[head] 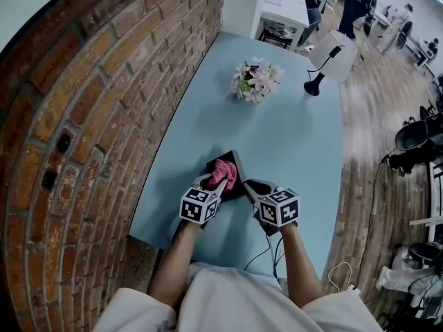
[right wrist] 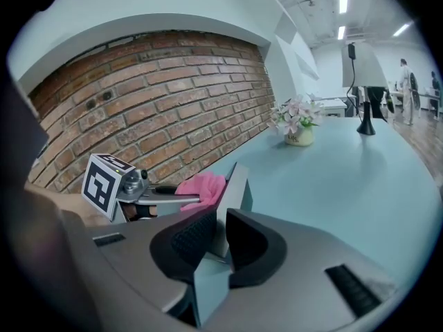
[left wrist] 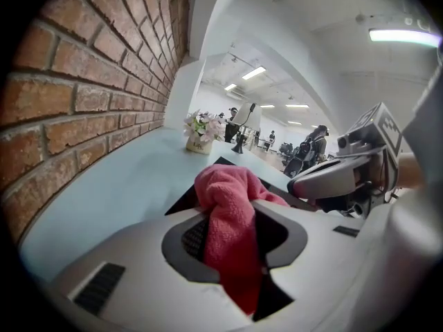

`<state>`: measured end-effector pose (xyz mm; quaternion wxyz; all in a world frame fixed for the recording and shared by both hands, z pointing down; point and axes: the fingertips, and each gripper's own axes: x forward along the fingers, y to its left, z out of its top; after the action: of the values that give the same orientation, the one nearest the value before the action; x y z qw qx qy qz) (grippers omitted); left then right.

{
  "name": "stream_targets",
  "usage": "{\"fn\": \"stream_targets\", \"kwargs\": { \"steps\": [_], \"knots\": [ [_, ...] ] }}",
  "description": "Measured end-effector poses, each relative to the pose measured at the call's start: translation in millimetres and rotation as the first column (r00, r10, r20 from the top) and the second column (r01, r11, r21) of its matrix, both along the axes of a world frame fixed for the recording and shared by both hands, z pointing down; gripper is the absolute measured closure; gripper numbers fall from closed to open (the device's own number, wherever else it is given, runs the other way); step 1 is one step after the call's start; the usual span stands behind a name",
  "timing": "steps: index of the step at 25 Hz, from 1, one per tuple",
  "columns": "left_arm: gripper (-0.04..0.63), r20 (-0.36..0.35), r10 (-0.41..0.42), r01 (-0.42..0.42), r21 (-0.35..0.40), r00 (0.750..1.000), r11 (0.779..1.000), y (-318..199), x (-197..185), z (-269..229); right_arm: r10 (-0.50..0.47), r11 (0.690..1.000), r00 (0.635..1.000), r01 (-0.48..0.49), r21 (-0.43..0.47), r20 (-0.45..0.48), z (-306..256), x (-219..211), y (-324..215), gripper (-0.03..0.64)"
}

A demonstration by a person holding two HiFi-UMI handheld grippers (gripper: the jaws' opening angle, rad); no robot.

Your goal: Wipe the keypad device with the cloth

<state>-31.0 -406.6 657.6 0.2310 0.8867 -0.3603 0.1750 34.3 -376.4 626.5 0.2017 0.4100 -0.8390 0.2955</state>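
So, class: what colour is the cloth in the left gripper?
The cloth is pink, shown best in the left gripper view.

Keypad device (head: 240, 176) at near end of table (head: 297, 137), cloth (head: 223, 172) against its 9 o'clock side. From the device: left gripper (head: 213, 187) at 7, right gripper (head: 253, 189) at 5. Flower pot (head: 256, 80) at 12, lamp (head: 331, 59) at 1, brick wall (head: 104, 116) along 9.

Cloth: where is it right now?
Head view, low centre: the pink cloth is clamped in the left gripper's jaws, over the dark device that the right gripper holds, at the table's near end.
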Motion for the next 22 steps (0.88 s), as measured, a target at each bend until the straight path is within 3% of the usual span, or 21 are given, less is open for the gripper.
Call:
{"fn": "stream_targets", "kwargs": {
  "steps": [22],
  "knots": [
    [0.454, 0.098, -0.082, 0.091, -0.093, 0.992, 0.992, 8, -46, 44, -0.019, 0.999, 0.998, 0.021, 0.045, -0.052, -2, -1, 0, 0.568]
  ]
}}
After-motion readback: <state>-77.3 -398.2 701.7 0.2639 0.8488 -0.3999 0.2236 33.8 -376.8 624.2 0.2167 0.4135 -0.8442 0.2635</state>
